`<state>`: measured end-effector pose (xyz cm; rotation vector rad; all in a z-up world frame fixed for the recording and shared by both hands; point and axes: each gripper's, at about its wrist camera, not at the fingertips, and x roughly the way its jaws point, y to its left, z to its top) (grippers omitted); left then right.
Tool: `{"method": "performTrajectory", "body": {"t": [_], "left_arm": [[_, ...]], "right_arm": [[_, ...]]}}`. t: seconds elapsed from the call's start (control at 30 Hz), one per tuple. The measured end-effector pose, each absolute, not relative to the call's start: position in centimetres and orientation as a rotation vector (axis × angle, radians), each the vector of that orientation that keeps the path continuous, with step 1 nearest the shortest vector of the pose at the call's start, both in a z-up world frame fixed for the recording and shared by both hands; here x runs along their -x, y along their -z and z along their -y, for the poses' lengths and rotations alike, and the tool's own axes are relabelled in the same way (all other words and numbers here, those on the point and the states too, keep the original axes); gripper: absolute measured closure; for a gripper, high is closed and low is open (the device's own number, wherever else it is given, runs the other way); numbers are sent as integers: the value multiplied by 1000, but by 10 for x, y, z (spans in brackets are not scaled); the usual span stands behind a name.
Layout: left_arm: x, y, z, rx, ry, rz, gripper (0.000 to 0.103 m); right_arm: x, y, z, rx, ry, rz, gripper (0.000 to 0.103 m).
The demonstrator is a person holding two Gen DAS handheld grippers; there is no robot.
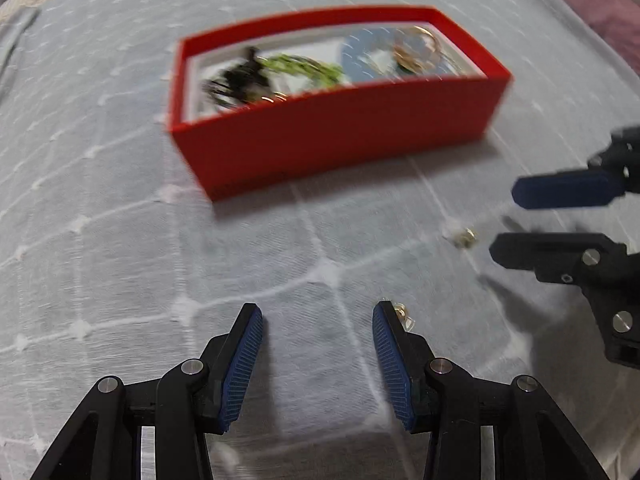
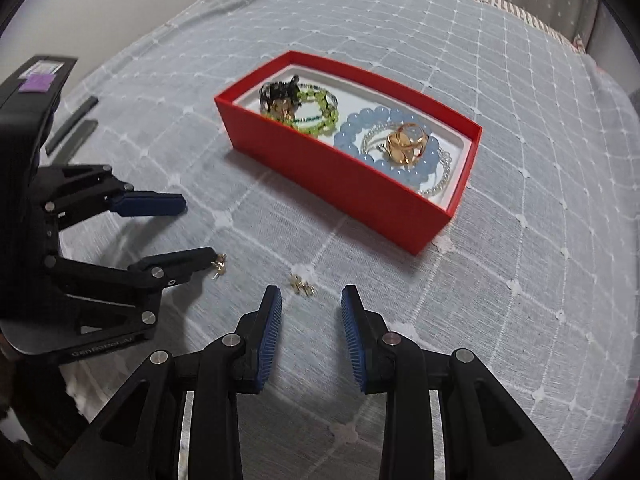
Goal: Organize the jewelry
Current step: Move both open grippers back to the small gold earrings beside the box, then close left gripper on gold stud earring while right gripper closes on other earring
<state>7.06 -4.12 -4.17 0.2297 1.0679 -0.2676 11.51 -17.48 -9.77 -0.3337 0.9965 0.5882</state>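
Note:
A red box (image 2: 372, 196) (image 1: 340, 136) stands on the grey checked bedspread. It holds a black bracelet (image 2: 278, 96), a green bead bracelet (image 2: 320, 116), a blue bead bracelet (image 2: 360, 136), a clear bead strand (image 2: 440, 178) and a gold piece (image 2: 408, 144). Two small gold earrings lie loose on the cloth: one (image 2: 303, 284) (image 1: 465, 237) just ahead of my right gripper (image 2: 311, 300), one (image 2: 219, 266) (image 1: 401, 312) touching the outside of my left gripper's right finger. My left gripper (image 1: 318, 314) (image 2: 196, 228) is open and empty. My right gripper, also in the left wrist view (image 1: 504, 218), is open and empty.
The bedspread (image 2: 500, 280) covers the whole surface. A striped pillow edge (image 2: 500, 4) lies at the far side. Two dark flat strips (image 2: 76, 120) lie at the far left. A purple cloth (image 1: 600, 8) is at the top right of the left wrist view.

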Motion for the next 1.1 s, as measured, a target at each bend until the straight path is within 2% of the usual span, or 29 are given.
{"method": "performTrajectory", "body": {"t": [0.53,0.9,1.1], "left_arm": [[-58,45,67,-270,373,-1041,55],[-57,48,79,-321,411,-1015,92],[-62,47,80,-315,408,-1012,95]], "right_arm": [[-119,92,190,275,-567,-988,70],[-121,94,190,282,-561,-992,70],[-120,94,189,282,-567,-989,70]]}}
